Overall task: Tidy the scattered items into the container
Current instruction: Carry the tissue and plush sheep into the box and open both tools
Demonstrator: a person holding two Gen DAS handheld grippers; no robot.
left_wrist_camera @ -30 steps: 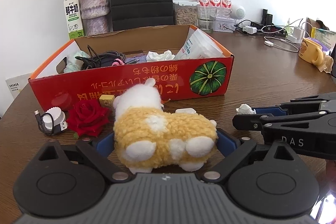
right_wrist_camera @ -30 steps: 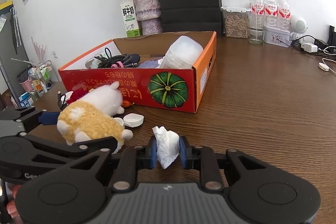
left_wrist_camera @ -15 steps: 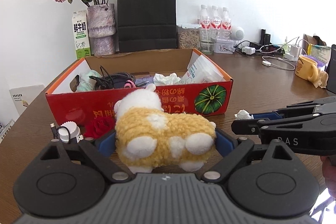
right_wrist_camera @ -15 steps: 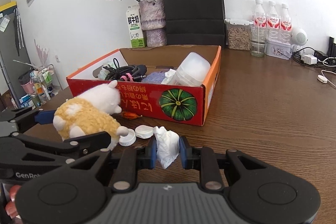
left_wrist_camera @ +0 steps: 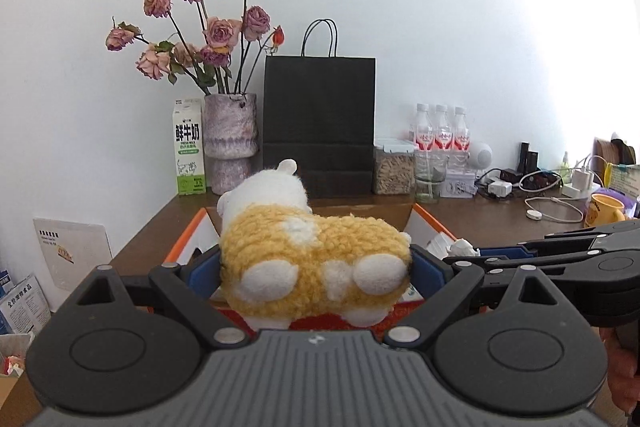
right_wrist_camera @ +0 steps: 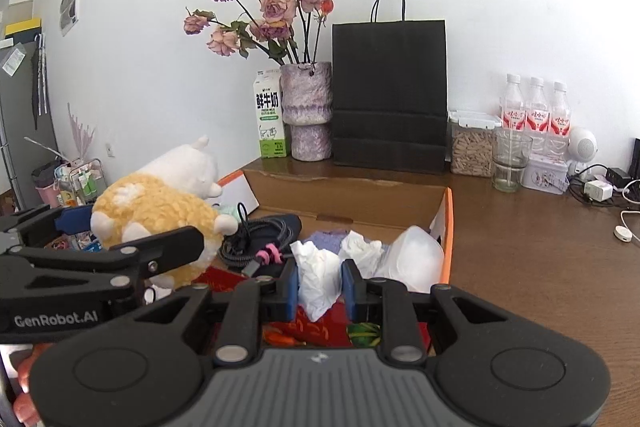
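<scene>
Between the left jaws: one plush sheep [left_wrist_camera: 312,267]. Between the right jaws: one tissue wad [right_wrist_camera: 319,279]. Ahead of both: one box [right_wrist_camera: 344,193], one more tissue [right_wrist_camera: 360,247] inside, one cable bundle [right_wrist_camera: 256,231], three bottles [right_wrist_camera: 536,107], one bag [right_wrist_camera: 390,95], one vase [right_wrist_camera: 307,107], one milk carton [right_wrist_camera: 270,115].

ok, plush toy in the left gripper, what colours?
Yellow fleece body with white head and feet: plush toy, clearest in the left wrist view.

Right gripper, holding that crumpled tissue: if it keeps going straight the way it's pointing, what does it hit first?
Probably the items in the cardboard box: another white tissue and a clear plastic container lie just beyond the right gripper. Depth is uncertain.
</scene>
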